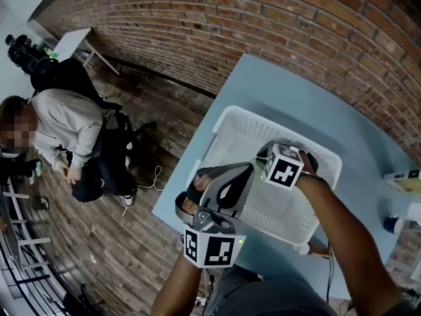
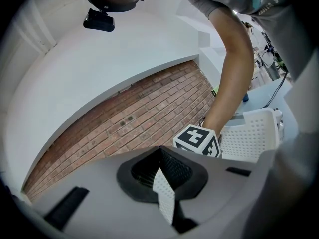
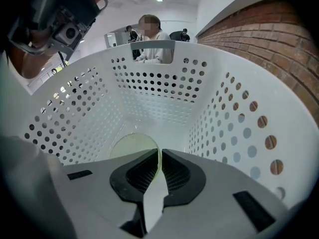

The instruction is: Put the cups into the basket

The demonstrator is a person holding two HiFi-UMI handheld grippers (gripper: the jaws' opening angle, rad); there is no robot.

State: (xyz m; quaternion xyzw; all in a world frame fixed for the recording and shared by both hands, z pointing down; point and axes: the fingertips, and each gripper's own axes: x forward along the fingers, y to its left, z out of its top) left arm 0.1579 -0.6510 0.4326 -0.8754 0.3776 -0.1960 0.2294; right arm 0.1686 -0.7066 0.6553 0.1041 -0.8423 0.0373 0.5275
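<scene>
- The cup (image 3: 133, 146), a clear, yellowish one, is down inside the white basket (image 3: 164, 78). Can't tell if it's touching the floor.
- The right gripper (image 3: 159, 153) has its jaws clamped on the cup's thin rim and points steeply down into the basket.
- The left gripper (image 2: 160, 151) is squeezed closed with nothing in it, hanging over the basket's near edge.
- The basket sits on a light blue table (image 1: 283, 91).
- Past that there's a brick wall (image 1: 263, 18), plus a person (image 1: 66, 124) sitting off to the left.

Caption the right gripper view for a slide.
Right gripper pinches a translucent cup by its rim inside the white perforated basket.
</scene>
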